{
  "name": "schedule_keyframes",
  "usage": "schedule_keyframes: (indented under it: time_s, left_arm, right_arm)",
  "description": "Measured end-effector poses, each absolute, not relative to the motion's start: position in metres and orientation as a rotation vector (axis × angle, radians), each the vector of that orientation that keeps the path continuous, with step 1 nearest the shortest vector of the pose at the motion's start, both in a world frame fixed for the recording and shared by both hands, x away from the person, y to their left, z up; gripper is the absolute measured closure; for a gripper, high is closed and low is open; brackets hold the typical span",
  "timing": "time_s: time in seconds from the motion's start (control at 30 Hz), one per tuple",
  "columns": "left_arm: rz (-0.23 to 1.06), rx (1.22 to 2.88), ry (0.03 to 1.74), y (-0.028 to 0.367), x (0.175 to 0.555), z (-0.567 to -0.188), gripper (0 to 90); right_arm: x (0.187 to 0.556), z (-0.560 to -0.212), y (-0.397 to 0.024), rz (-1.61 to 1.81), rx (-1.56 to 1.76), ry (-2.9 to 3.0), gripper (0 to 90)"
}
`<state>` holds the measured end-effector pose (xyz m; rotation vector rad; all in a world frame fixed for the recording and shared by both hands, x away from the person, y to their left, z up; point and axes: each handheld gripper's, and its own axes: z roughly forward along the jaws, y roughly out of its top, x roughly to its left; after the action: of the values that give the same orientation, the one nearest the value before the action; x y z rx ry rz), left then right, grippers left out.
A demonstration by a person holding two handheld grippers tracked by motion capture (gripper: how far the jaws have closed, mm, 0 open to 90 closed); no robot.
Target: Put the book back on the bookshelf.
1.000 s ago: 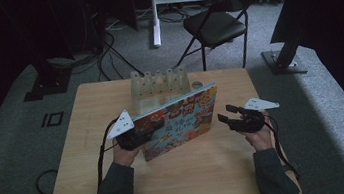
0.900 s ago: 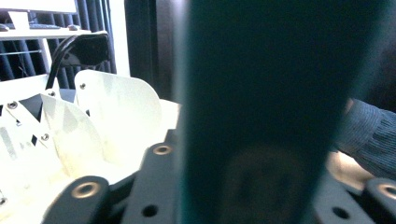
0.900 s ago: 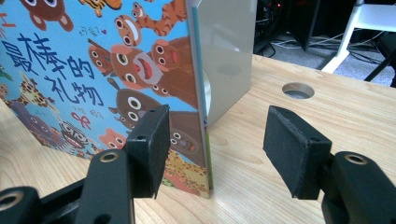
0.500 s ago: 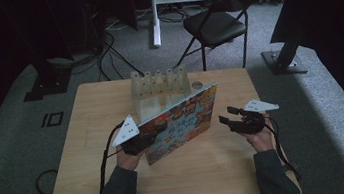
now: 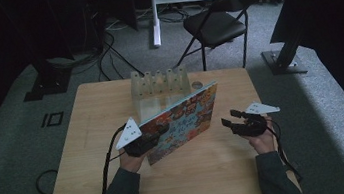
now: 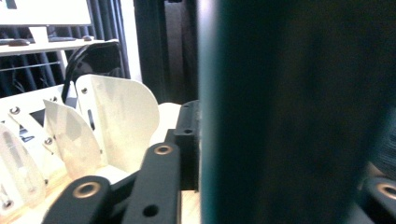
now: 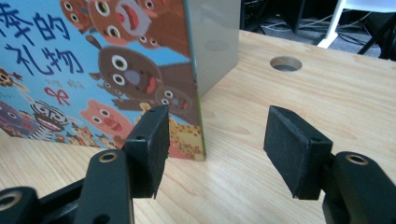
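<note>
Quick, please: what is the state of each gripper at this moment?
Left gripper: shut on the picture book, standing it on edge on the table.
Right gripper: open, empty, beside the book's edge.

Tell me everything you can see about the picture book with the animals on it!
The picture book is thin and flat, with a bright cover of cartoon animals and blue Chinese writing on a blue background. It stands on its bottom edge on the wooden table, leaning a little, in front of the clear rack. The left gripper grips its near end. The right gripper waits open beside its other end, not touching.
</note>
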<state>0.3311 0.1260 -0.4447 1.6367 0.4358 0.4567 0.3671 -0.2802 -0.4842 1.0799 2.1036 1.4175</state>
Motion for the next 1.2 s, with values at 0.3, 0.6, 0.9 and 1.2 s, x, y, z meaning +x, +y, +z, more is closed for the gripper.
schedule_keyframes:
  time_s: [0.3, 0.6, 0.9, 1.2]
  left_arm:
    - [0.457, 1.637, 0.444, 0.123, 0.329, -0.450, 78.0]
    - [0.526, 1.626, 0.484, 0.111, 0.318, -0.451, 79.1]
    - [0.560, 1.600, 0.505, 0.103, 0.313, -0.454, 79.2]
    - [0.518, 1.589, 0.537, 0.108, 0.319, -0.466, 71.9]
  right_arm:
    - [0.366, -0.491, -0.286, 1.386, 1.106, 2.109, 40.1]
    - [0.366, -0.494, -0.288, 1.365, 1.115, 2.110, 40.1]
    - [0.367, -0.498, -0.290, 1.355, 1.137, 2.106, 40.1]
    - [0.368, -0.503, -0.291, 1.341, 1.156, 2.115, 40.2]
